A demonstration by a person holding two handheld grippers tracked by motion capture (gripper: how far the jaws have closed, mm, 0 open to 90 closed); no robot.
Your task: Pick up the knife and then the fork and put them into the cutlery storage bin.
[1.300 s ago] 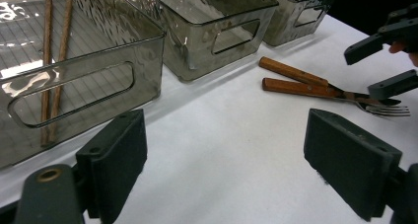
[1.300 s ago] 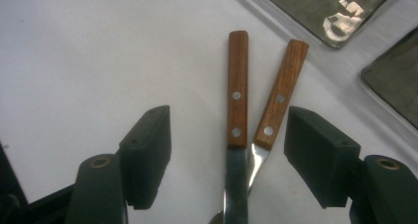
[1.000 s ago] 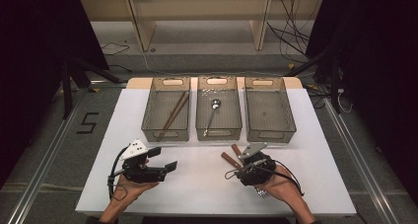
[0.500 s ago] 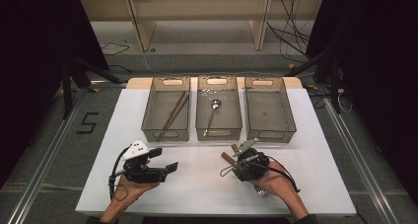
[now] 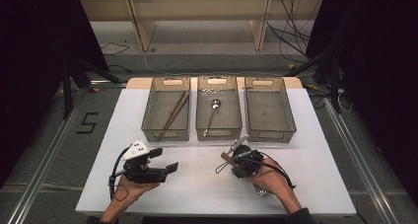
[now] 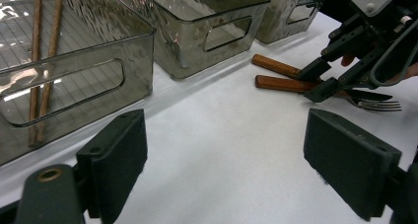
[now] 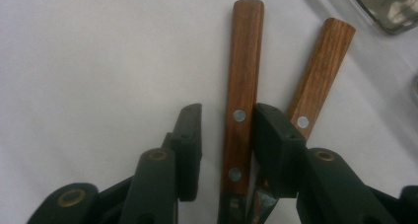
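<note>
Wooden knife handle (image 7: 242,86) lies between the right gripper's (image 7: 227,135) narrowly parted jaws, ungripped.

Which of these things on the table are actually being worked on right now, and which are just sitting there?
In the job:
- right gripper, its jaws either side of one wooden handle
- wooden-handled knife
- wooden-handled fork lying beside it

Just lying about:
- left gripper, open over bare table
- chopsticks in the left bin
- spoon in the middle bin
- right bin
</note>
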